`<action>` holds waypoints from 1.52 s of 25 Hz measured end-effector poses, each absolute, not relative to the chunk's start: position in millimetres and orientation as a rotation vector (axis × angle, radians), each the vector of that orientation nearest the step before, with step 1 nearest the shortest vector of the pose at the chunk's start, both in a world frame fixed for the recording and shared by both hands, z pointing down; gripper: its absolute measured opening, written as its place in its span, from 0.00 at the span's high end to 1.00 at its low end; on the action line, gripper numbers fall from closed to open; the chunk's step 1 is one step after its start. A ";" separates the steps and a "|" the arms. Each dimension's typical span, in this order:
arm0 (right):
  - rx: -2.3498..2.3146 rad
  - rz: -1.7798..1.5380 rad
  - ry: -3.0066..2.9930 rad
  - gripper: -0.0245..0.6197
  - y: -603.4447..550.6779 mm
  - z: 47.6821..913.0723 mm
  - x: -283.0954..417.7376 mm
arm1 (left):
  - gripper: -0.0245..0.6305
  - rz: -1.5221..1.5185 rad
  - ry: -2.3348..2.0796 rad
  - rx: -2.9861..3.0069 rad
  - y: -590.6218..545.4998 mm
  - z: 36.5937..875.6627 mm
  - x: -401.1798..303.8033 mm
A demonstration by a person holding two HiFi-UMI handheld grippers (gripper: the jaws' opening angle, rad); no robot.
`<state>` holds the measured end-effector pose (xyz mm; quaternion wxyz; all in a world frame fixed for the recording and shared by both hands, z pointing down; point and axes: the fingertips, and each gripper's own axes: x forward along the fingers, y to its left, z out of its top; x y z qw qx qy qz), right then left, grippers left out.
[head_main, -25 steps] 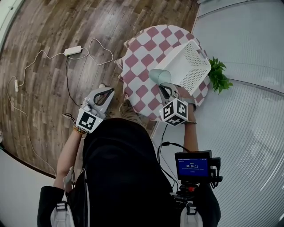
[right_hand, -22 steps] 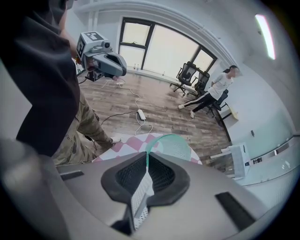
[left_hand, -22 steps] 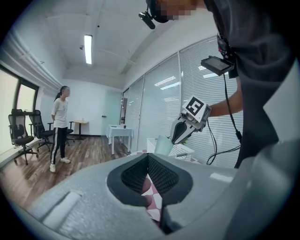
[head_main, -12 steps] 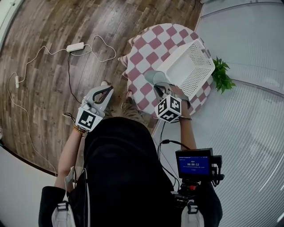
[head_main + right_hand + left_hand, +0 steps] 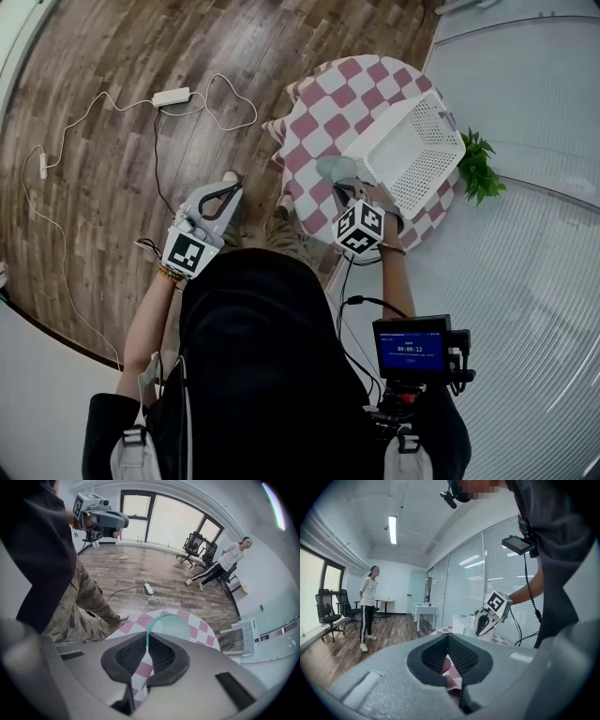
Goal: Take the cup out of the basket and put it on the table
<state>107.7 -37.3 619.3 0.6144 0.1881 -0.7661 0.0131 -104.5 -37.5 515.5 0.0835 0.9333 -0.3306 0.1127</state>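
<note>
A pale green cup [image 5: 336, 171] hangs over the near left part of the red-and-white checked table [image 5: 323, 94], just beside the white basket [image 5: 412, 150]. My right gripper [image 5: 345, 190] is shut on the cup's rim. In the right gripper view the thin teal rim [image 5: 148, 632] is pinched between the pads, with the cup [image 5: 172, 625] over the cloth [image 5: 201, 632]. I cannot tell whether the cup touches the cloth. My left gripper [image 5: 223, 195] is held over the wooden floor left of the table, its jaws together and empty. The left gripper view shows the right gripper [image 5: 486, 621] ahead.
A potted plant [image 5: 479, 170] stands at the table's right. A white cable and adapter [image 5: 174, 97] lie on the floor to the left. A small monitor [image 5: 410, 349] hangs at my chest. A person [image 5: 368, 607], office chairs [image 5: 329, 613] and a white table [image 5: 424, 613] are farther off.
The right gripper has carried the cup lower and a little away from the basket's corner, towards the table's near side. The left gripper has stayed where it was.
</note>
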 end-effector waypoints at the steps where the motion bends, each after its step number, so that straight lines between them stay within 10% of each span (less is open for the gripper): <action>1: 0.428 0.035 -1.760 0.93 -36.6 622.8 107.6 | 0.96 0.337 -0.987 2.787 -37.7 515.5 -106.1; 38: 0.392 0.113 -1.642 0.93 -7.2 702.4 126.4 | 0.96 0.364 -0.938 2.803 -28.8 526.4 -118.1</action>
